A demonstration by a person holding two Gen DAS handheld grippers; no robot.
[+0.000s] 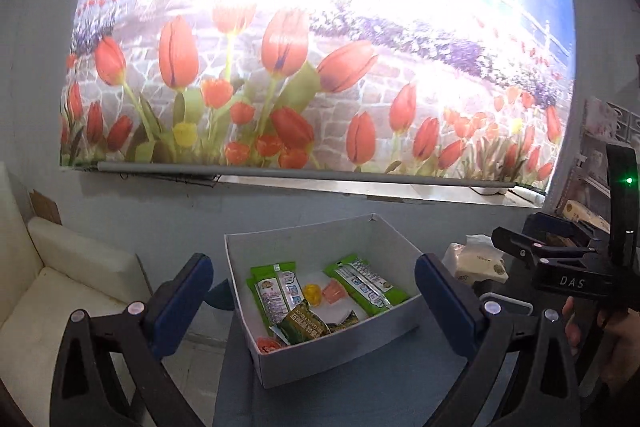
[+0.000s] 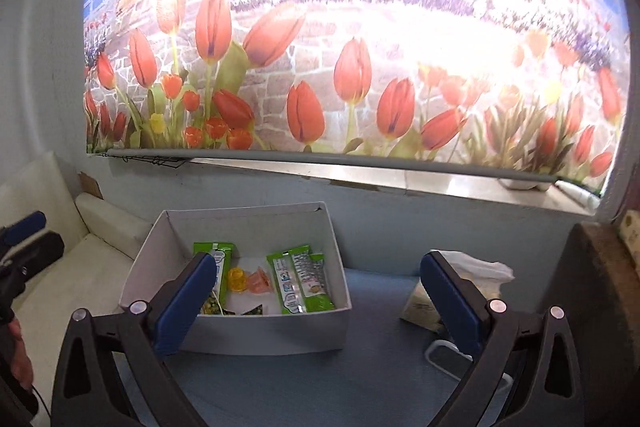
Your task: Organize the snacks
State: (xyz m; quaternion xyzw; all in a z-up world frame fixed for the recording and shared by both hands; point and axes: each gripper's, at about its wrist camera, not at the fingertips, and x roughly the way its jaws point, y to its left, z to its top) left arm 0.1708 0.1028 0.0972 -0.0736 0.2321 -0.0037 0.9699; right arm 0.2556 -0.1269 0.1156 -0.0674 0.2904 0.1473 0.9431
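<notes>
On the table at 12 o'clock from both tongs, left (image 1: 312,291) and right (image 2: 318,291), each released and empty, the box (image 1: 280,359) holds light, crinkly, slippery snacks (image 1: 362,285), best pinched flat across a packet's middle.
</notes>
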